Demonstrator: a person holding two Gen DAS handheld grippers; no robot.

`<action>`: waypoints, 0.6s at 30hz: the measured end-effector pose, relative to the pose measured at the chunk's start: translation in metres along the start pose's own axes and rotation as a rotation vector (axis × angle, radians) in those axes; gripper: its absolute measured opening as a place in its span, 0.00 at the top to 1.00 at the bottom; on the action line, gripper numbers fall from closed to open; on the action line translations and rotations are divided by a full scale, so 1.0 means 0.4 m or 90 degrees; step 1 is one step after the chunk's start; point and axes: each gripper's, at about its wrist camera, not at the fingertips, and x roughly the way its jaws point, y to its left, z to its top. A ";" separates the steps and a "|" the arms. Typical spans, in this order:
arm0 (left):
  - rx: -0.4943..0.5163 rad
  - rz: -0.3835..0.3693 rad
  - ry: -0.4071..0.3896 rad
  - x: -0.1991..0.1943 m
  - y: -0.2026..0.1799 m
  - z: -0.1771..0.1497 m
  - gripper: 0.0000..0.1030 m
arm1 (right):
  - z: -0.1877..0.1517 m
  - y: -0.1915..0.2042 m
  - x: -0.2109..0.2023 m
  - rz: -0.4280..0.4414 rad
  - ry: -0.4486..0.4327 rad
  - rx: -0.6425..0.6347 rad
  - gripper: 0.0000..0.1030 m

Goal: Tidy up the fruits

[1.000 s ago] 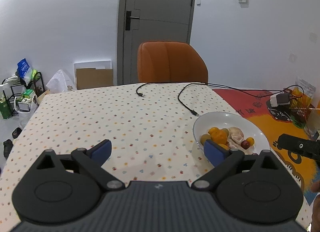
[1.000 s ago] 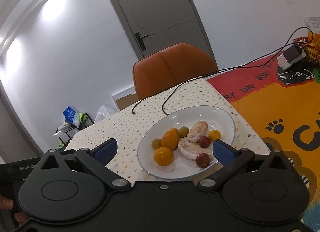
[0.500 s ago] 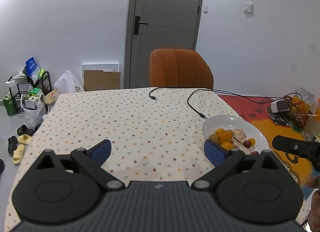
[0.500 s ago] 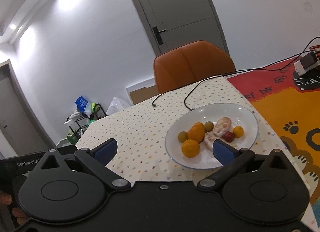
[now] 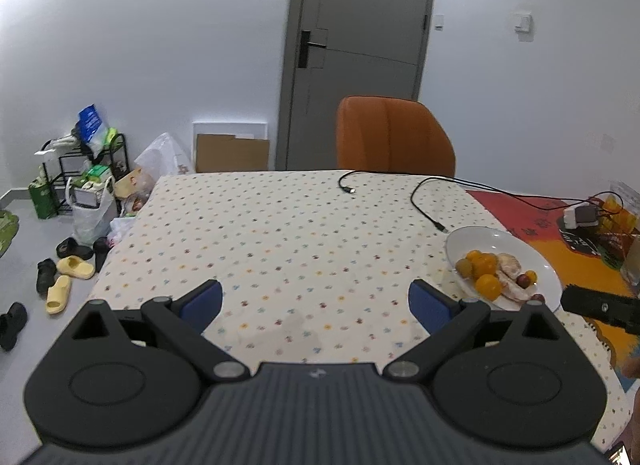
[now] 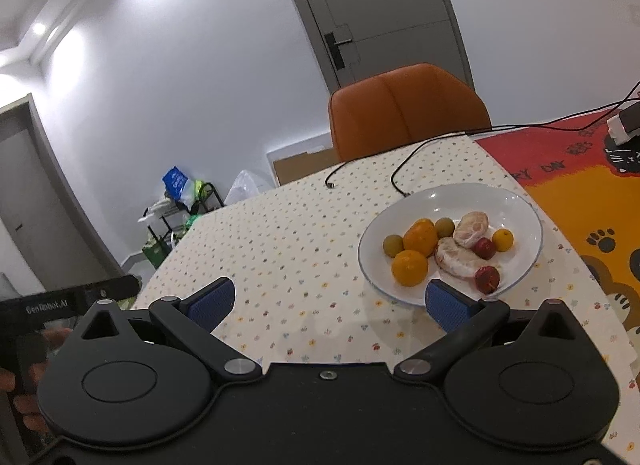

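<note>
- The left gripper (image 5: pixel 316 301) is held above the dotted tablecloth (image 5: pixel 280 233), its blue-padded fingers (image 5: pixel 202 305) spread wide with nothing between them.
- The right gripper (image 6: pixel 330 303) is likewise held with its fingers (image 6: pixel 446 305) wide apart and empty, just before the near rim of the white plate (image 6: pixel 516 205).
- The plate is set near the table's right edge, and all the fruit is gathered on it.
- Two oranges (image 6: pixel 409 267) are seen at the plate's left side, touching each other, with two small green fruits (image 6: pixel 392 244) beside them.
- Two peeled citrus pieces (image 6: pixel 456 259) are laid in the middle, with two small red fruits (image 6: pixel 487 278) and one small yellow fruit (image 6: pixel 502 239) near them.
- In the left wrist view the same plate (image 5: pixel 480 237) is found to the right of the gripper, and part of the right gripper's black body (image 5: pixel 600 307) is seen beyond it.
- Two black cables (image 5: pixel 424 205) are trailed across the far part of the table, one end lying close to the plate.
- An orange chair (image 5: pixel 394 137) is placed at the far side of the table, before a grey door (image 5: pixel 360 25).
</note>
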 end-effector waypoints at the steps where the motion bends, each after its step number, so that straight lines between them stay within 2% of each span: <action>1: -0.003 0.002 0.002 0.000 0.006 -0.003 0.04 | -0.003 0.000 0.003 -0.002 0.003 -0.003 0.00; 18: 0.011 0.016 0.020 0.008 0.015 -0.035 0.04 | -0.029 -0.004 0.019 -0.015 0.025 -0.016 0.00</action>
